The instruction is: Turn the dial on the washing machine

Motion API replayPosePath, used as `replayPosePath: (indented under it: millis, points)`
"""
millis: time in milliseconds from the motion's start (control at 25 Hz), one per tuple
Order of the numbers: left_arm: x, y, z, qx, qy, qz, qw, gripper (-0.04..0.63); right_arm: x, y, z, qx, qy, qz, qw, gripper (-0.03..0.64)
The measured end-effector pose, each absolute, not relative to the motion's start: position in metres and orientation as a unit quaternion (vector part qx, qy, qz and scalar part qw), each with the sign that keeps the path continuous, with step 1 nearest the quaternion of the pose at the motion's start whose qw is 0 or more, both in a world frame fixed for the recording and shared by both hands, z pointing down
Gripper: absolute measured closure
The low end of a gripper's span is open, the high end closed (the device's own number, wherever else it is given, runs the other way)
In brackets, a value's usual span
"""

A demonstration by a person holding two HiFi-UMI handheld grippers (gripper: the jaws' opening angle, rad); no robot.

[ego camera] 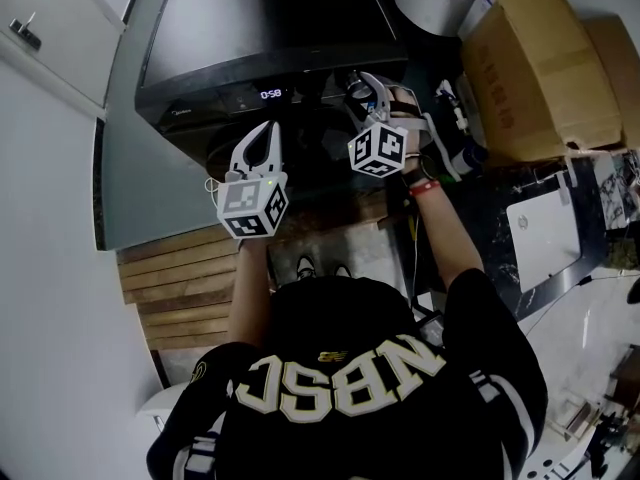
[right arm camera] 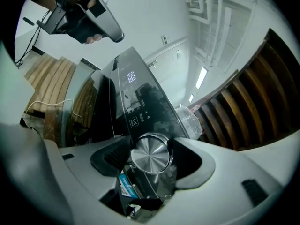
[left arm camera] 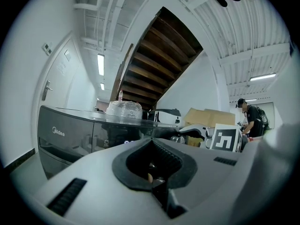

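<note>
The black washing machine (ego camera: 260, 28) stands in front of me, its lit display (ego camera: 270, 94) on the front panel. My right gripper (ego camera: 372, 93) is at the silver dial (ego camera: 356, 85) on the right of that panel. In the right gripper view the dial (right arm camera: 150, 153) sits between the spread jaws of the right gripper (right arm camera: 151, 159), with a dark gap on its right side and the pads not pressing on it. My left gripper (ego camera: 262, 140) hangs in front of the machine, left of the dial, shut on nothing; its jaws (left arm camera: 154, 170) meet in the left gripper view.
Cardboard boxes (ego camera: 545, 63) stand right of the machine, with a white laptop (ego camera: 545, 233) below them. Wooden steps (ego camera: 185, 278) lie at my lower left, beside a white door (ego camera: 40, 48). A clear plastic bundle (left arm camera: 124, 109) rests on the machine's lid. A person (left arm camera: 251, 118) stands far right.
</note>
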State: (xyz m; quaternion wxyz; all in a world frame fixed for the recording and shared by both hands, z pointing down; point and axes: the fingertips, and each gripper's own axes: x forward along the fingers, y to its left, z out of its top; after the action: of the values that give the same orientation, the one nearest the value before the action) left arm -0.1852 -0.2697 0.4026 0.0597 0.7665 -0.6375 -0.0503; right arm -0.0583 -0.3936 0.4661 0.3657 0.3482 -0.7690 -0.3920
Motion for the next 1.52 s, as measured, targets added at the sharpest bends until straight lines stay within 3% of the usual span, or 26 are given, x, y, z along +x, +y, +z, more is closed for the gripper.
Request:
replayPosePath:
  millis: [720,1520]
  points:
    - [-0.185,-0.273,0.403,0.770,-0.633,-0.057,0.064,0.586,-0.058,-0.395,0.463,0.367,-0.773,-0.376,0.356,0.350]
    - [-0.178,-0.274,0.399,0.775,-0.625,-0.068,0.063,0.586,-0.052,-0.399,0.454,0.423,-0.839,-0.222,0.261,0.351]
